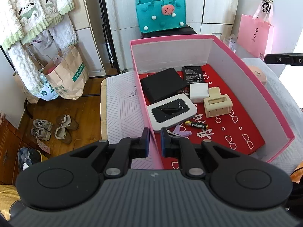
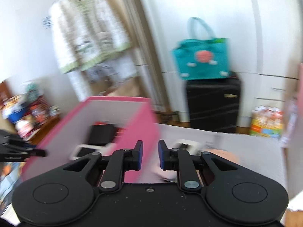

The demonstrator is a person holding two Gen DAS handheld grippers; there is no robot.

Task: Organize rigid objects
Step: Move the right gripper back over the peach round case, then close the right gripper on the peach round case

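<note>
Working over a surface (image 1: 123, 104) under a pale, line-patterned cover. Pinching the near wall of the open pink box (image 1: 246, 60) with the left gripper (image 1: 154, 138), one finger outside, one inside, pads nearly together on the cardboard. Resting on that surface, lined in red, and carrying the rigid things. Lying at the back left inside: black case (image 1: 162, 84), touching the white Wi-Fi router (image 1: 171, 112) in front of it. Lying beside the case at the back: flat black battery pack (image 1: 192, 74). Sitting right of the router: beige wooden holder (image 1: 217, 104), with a white square block (image 1: 198, 91) just behind it. Lying nearest the left gripper: AA battery (image 1: 196, 125) and, touching it or nearly so, a purple clip (image 1: 181, 131). Hovering just right of the box with the right gripper (image 2: 149, 155), jaws narrowly apart and gripping nothing. Showing only as a blur beyond its fingers: white thing (image 2: 186, 144) on the surface, too smeared to name.
</note>
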